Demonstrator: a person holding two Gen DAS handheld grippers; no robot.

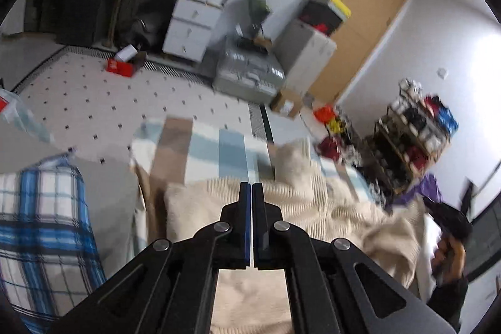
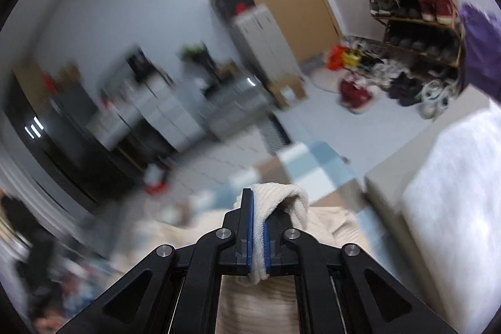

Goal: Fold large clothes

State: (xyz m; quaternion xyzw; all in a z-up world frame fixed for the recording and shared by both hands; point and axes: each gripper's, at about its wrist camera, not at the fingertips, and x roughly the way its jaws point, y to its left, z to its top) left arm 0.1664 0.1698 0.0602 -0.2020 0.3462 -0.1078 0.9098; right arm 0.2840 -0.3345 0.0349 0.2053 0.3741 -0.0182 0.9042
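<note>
A cream ribbed knit sweater (image 1: 313, 208) lies rumpled on a blue, white and brown striped cloth (image 1: 219, 146). My left gripper (image 1: 251, 190) is shut with its pads together above the sweater, and no fabric shows between them. My right gripper (image 2: 258, 202) is shut on a fold of the cream sweater (image 2: 281, 199), which bulges over its right finger and hangs below. The rest of the sweater (image 2: 250, 302) lies under it.
A blue plaid cloth (image 1: 43, 227) lies at left. A white drawer unit (image 1: 188, 27), grey boxes (image 1: 247, 71), a wooden door (image 1: 360, 21) and a shoe rack (image 1: 413, 140) stand beyond. A white mattress (image 2: 454, 193) is at right. The right view is blurred.
</note>
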